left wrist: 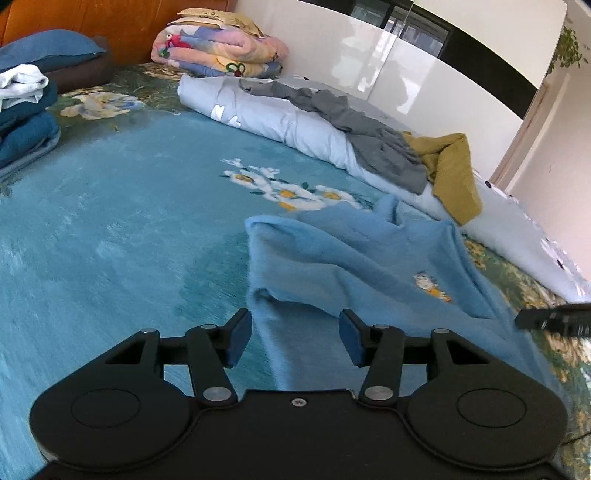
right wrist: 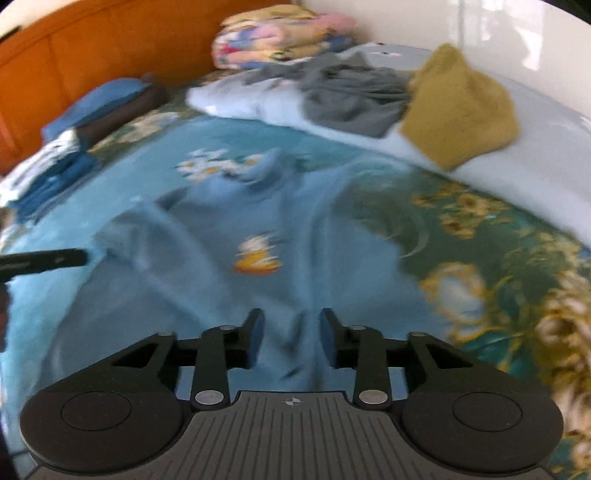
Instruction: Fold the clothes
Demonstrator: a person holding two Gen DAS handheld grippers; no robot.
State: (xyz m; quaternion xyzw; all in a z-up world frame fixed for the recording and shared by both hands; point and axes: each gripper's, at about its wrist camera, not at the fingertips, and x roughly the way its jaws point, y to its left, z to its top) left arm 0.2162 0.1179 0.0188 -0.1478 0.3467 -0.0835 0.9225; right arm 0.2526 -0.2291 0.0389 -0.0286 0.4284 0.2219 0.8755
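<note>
A light blue sweater [left wrist: 369,266] with a small cartoon patch lies rumpled on the teal flowered bedspread [left wrist: 110,221]. My left gripper [left wrist: 295,336] hovers over the sweater's near left edge, jaws apart, and the pads do not press the cloth. In the blurred right wrist view the same sweater [right wrist: 240,221] spreads out ahead. My right gripper [right wrist: 291,339] stands open just above a ridge of its fabric, with nothing pinched. Each gripper's tip shows at the edge of the other's view: the right gripper [left wrist: 550,317] and the left gripper [right wrist: 44,260].
A grey garment [left wrist: 362,125] and a mustard knit [left wrist: 450,170] lie on a rolled pale quilt [left wrist: 277,110] along the far side. Folded blue clothes with a white piece [left wrist: 22,110] are stacked at the left. A floral blanket [left wrist: 221,48] sits by the orange headboard [left wrist: 92,22].
</note>
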